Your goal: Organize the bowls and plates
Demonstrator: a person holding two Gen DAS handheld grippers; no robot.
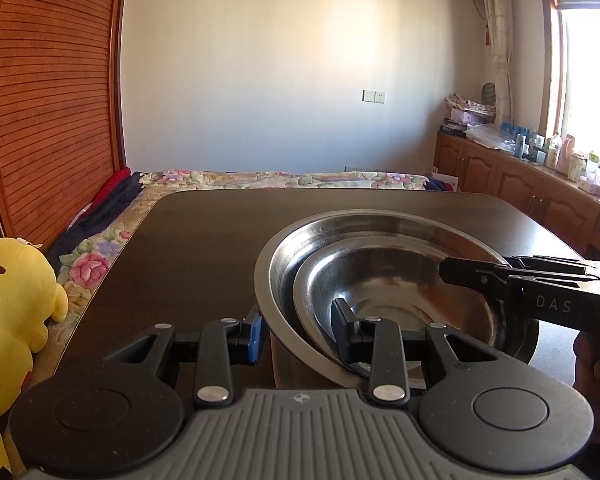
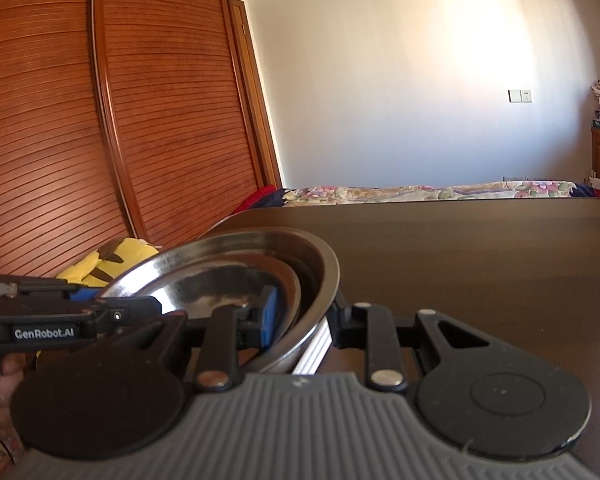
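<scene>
Two steel bowls (image 1: 380, 264) sit nested on the dark table (image 1: 188, 240). The left gripper (image 1: 300, 332) and right gripper (image 2: 300, 316) each straddle a rim, jaws wide, not pinching yet. Probably light, stiff and slick, so grab the rim.

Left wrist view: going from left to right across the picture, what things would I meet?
Yellow plush toy → flowered bedspread → dark table → nested steel bowls, with the left claw astride their near rim → right claw reaching in from the right → wooden cabinets under the window.
</scene>
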